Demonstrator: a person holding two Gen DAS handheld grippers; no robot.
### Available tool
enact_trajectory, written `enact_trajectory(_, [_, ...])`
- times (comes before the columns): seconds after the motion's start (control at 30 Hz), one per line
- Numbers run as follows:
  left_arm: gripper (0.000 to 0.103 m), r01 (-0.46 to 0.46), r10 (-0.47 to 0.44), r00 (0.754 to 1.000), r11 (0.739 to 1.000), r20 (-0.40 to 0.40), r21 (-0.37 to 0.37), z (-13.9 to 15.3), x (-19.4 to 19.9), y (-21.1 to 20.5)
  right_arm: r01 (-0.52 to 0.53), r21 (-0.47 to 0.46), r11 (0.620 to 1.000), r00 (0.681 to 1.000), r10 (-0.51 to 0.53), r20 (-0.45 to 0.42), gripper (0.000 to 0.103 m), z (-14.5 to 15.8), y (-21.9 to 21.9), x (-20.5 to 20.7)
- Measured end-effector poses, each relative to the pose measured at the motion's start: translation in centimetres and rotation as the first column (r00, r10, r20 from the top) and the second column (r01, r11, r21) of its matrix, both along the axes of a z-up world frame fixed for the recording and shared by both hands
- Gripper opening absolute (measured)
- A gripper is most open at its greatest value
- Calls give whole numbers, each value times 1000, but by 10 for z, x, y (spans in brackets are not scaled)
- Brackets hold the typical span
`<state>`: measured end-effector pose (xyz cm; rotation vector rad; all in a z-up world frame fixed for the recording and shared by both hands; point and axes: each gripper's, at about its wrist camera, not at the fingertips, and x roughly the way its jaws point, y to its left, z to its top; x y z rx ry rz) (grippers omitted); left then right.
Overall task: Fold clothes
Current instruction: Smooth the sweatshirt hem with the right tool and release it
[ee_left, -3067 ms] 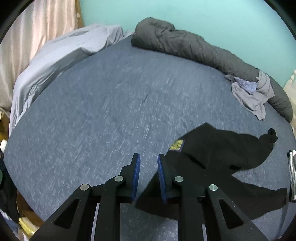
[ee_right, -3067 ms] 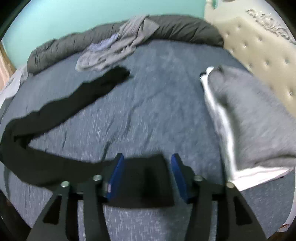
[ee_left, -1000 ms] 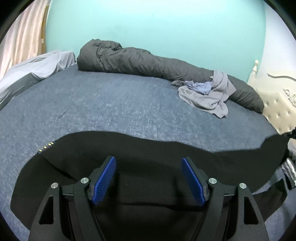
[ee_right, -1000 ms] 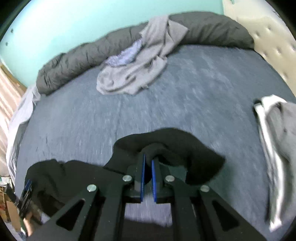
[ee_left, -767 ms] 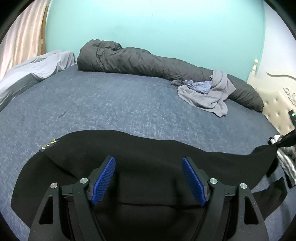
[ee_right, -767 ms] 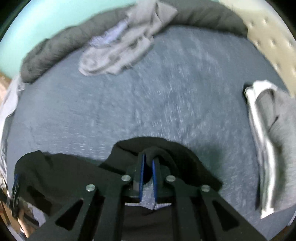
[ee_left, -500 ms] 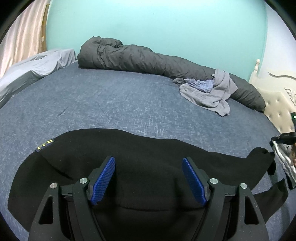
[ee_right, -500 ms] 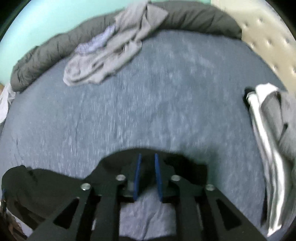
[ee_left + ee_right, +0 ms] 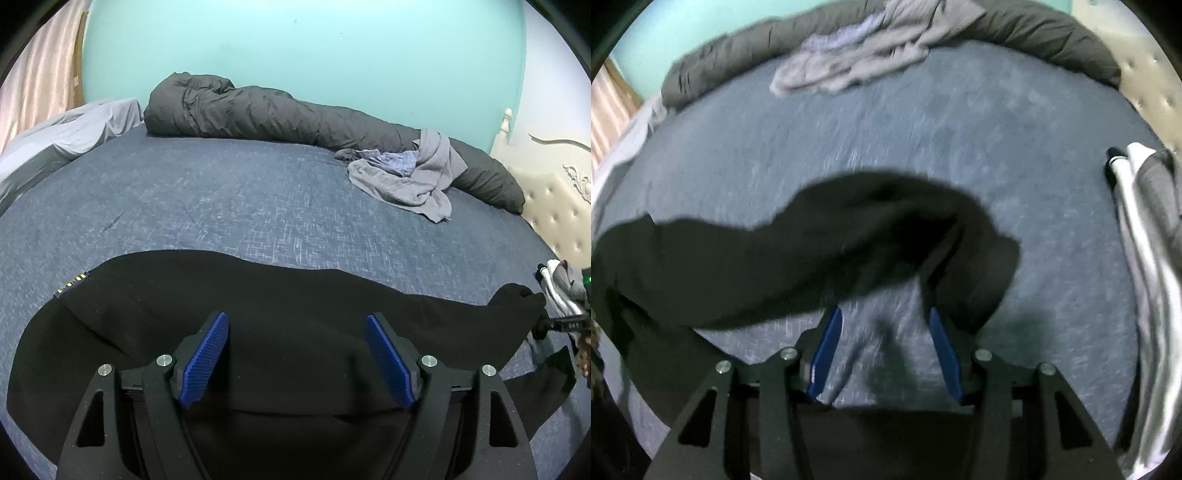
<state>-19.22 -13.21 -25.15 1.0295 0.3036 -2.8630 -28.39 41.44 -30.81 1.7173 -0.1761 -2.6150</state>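
Note:
Black trousers (image 9: 303, 314) lie folded lengthwise across the blue bed, a small yellow label (image 9: 72, 285) at their left end. My left gripper (image 9: 297, 356) is open and empty, just above the waist part. In the right wrist view the black leg end (image 9: 871, 236) lies on the sheet, draped partly over my right finger. My right gripper (image 9: 882, 339) is open with bare sheet between its pads. The view is blurred.
A rolled dark grey duvet (image 9: 280, 114) lies along the far edge by the teal wall. A heap of grey clothes (image 9: 410, 177) lies on it. Folded grey and white garments (image 9: 1145, 236) lie at the right by the cream headboard (image 9: 554, 199).
My right gripper was shut on the black leg end, carried it over and has opened, letting it drop on the sheet. My left gripper opened earlier and has stayed over the waist.

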Motion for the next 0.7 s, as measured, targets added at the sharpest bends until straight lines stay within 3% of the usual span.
enact_trajectory(0.27, [82, -8, 8, 1000, 1000, 21, -1, -9, -3, -6, 82, -15, 996, 991, -84, -106, 50, 14, -8, -64])
enact_trajectory(0.5, [83, -15, 16, 999, 1000, 34, -6, -13, -5, -11, 134, 47, 990, 989, -131, -61, 50, -13, -11, -123])
enact_trajectory(0.7, [83, -5, 5, 1000, 1000, 30, -4, -11, -7, -8, 172, 17, 985, 982, -170, -79, 50, -17, 1, -126])
